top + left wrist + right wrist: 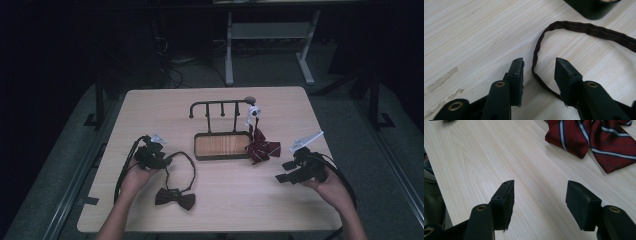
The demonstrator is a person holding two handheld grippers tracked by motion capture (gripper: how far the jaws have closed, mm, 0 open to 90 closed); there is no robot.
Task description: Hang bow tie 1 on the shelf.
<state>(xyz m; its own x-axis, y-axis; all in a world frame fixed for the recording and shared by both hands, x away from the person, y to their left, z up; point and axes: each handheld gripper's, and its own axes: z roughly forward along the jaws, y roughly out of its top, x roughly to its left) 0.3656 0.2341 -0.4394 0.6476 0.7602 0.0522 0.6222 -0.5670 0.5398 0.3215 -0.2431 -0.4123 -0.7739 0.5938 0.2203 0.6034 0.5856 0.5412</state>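
A dark brown bow tie [175, 198] lies near the table's front edge, and its thin strap [193, 167] loops up toward the left. My left gripper [167, 160] sits low over the end of that loop. In the left gripper view the strap [535, 53] runs between the jaws of my left gripper [539, 72], with a gap on either side. A red striped bow tie [262, 149] rests beside the stand, its white strap [254, 114] hooked on the rack. My right gripper [285, 172] hovers open right of it, with bare wood between its jaws [540, 197] and the red tie [594, 140] ahead.
A dark metal stand [222, 155] with a wooden tray base and a rack of hooks [220, 103] occupies the table's middle. Its tray corner [594, 10] lies just beyond the strap loop. Cables trail from both grippers toward the front edge.
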